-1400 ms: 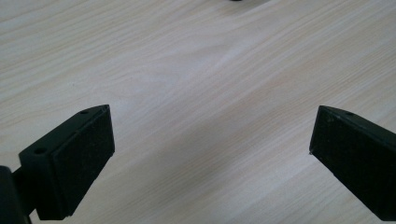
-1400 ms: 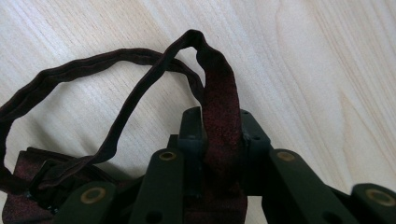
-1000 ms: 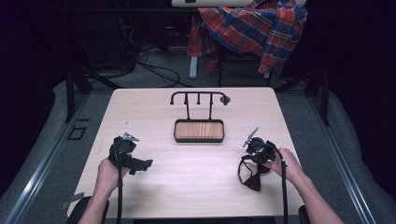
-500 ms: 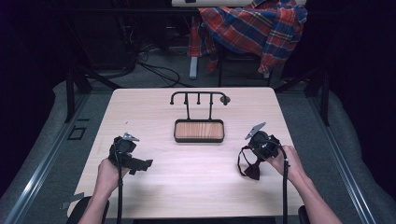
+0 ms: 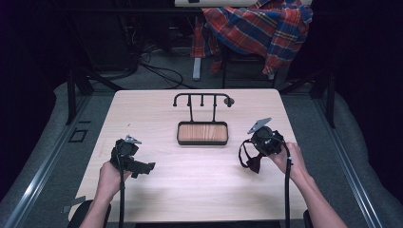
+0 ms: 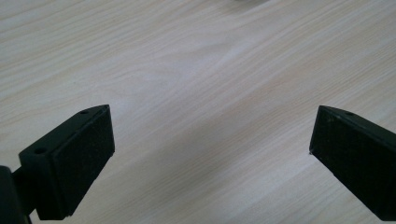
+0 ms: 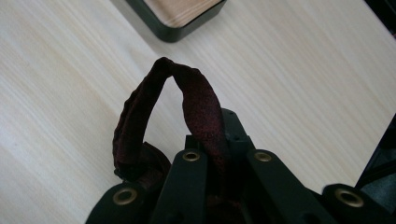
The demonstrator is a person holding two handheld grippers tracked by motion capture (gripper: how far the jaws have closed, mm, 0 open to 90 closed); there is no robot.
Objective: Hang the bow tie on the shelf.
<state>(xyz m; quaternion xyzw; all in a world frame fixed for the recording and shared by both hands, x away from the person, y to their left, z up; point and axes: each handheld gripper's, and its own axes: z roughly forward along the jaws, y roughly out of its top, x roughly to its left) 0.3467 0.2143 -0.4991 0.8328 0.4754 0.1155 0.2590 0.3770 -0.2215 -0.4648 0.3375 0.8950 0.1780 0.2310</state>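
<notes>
Dark maroon fabric, a looped band (image 7: 187, 98) with a bow-like bundle, hangs pinched in the right tongs (image 5: 254, 154), lifted just clear of the pale wooden tabletop (image 5: 199, 190) at its right side. The right tongs are clamped together on one strand of the loop, seen close in the right gripper view, while the rest dangles free below. The left tongs (image 5: 142, 167) rest near the tabletop's left edge, jaws wide apart with nothing but bare wood between them.

Ahead, at the middle of the tabletop, stands a black hanger stand (image 5: 202, 100) with small hooks along its top bar, rising from a wood-lined tray (image 5: 202, 133). Judging by the layout, the band is likely bound for one of those hooks. The grip on a single soft strand looks slim: the fabric could slide out, or the dangling bundle could swing and snag the tray's rim or an outer hook. A hard catch might tip the light stand. Beyond the tabletop, a plaid shirt (image 5: 259, 28) drapes over a chair, well out of the way.
</notes>
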